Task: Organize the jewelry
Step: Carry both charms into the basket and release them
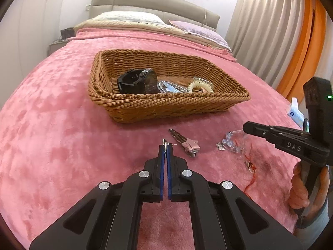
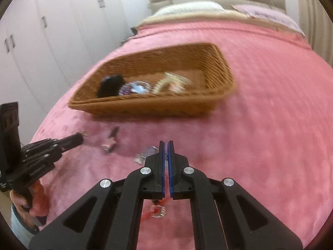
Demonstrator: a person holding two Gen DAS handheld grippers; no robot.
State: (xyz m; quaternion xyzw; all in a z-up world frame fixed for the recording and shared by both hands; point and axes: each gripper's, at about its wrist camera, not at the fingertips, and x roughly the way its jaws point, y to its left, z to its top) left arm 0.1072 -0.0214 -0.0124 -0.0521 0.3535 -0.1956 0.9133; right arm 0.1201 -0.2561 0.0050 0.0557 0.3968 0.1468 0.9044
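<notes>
A wicker basket [image 1: 166,108] [image 2: 145,108] sits on the pink bedspread and holds a black watch [image 1: 137,81], a clear bead bracelet [image 1: 168,87] and a cream coil hair tie [image 1: 200,84]. My left gripper [image 1: 166,144] is shut on a small silver piece, just above the bedspread in front of the basket. A pink star hair clip [image 1: 188,143] [image 2: 110,141] lies just right of it. A clear bead bracelet with a charm [image 1: 231,142] [image 2: 147,154] and a red cord with a charm [image 1: 250,166] [image 2: 158,209] lie further right. My right gripper [image 2: 165,143] [image 1: 246,126] is shut and empty above the clear bracelet.
Pillows [image 1: 129,17] and a grey headboard [image 1: 154,2] stand at the far end. White wardrobes [image 2: 52,31] line the left. Grey and orange curtains [image 1: 287,31] hang on the right. A tissue pack [image 1: 295,112] lies at the bed's right edge.
</notes>
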